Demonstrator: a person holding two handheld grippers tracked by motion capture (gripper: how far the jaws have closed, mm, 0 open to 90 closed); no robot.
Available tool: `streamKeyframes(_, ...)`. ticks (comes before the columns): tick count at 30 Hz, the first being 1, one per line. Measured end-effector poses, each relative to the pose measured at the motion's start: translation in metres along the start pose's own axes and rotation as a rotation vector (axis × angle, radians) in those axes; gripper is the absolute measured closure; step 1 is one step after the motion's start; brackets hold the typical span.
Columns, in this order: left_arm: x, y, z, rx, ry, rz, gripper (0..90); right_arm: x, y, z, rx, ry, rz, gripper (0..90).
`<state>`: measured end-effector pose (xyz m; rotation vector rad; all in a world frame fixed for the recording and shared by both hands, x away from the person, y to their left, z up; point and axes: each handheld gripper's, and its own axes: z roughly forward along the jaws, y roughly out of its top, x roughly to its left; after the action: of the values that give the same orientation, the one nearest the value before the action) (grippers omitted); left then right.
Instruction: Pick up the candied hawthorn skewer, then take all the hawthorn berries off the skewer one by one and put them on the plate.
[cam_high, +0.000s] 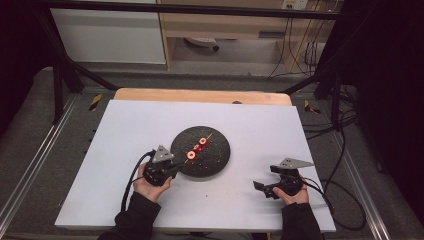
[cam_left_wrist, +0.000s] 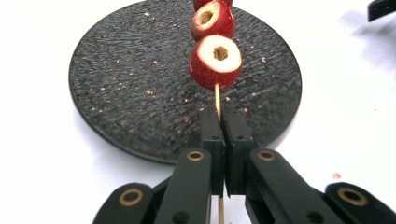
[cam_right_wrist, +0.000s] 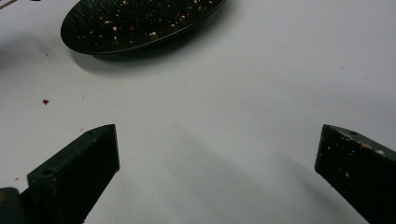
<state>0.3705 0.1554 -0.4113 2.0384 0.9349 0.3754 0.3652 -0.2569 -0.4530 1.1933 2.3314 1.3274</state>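
A thin wooden skewer (cam_left_wrist: 217, 100) carries red hollow fruit pieces (cam_left_wrist: 215, 61) over a round black plate (cam_left_wrist: 121, 88). My left gripper (cam_left_wrist: 223, 122) is shut on the skewer's bare near end, at the plate's near edge. In the high view the left gripper (cam_high: 172, 167) sits at the plate's (cam_high: 216, 159) left front rim, with the skewered fruit (cam_high: 196, 148) running up and to the right across the plate. My right gripper (cam_right_wrist: 217, 154) stands open over the bare white table, nothing between its jaws; in the high view the right gripper (cam_high: 260, 186) rests at the front right.
Crumbs lie scattered on the black plate (cam_right_wrist: 140, 21) and a red speck (cam_right_wrist: 45, 101) marks the white tabletop (cam_high: 125, 145). Cables trail off the table's right side, and a metal frame surrounds the table.
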Motion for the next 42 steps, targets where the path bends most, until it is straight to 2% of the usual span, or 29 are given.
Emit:
streamKeyframes(5,0.006,-0.012,-0.011,-0.028,-0.04,-0.005,88.1,0.004,0.002,0.004,0.002,0.009,-0.002,0.8)
streamKeyframes(13,0.009,-0.026,-0.021,-0.04,-0.062,0.008,88.1,0.012,0.007,0.008,-0.003,0.018,-0.006,0.6)
streamKeyframes(19,0.005,-0.029,-0.025,-0.057,-0.072,0.019,88.1,0.021,0.012,0.012,-0.006,0.027,-0.025,0.6)
streamKeyframes(30,-0.004,-0.032,-0.024,-0.065,-0.096,0.042,88.1,0.038,0.025,0.025,-0.002,0.045,-0.026,0.6)
streamKeyframes(35,-0.009,-0.032,-0.024,-0.07,-0.104,0.049,88.1,0.049,0.035,0.031,-0.001,0.048,-0.042,0.6)
streamKeyframes(42,-0.012,-0.032,-0.024,-0.076,-0.108,0.059,88.1,0.064,0.054,0.042,-0.011,0.053,-0.036,0.7)
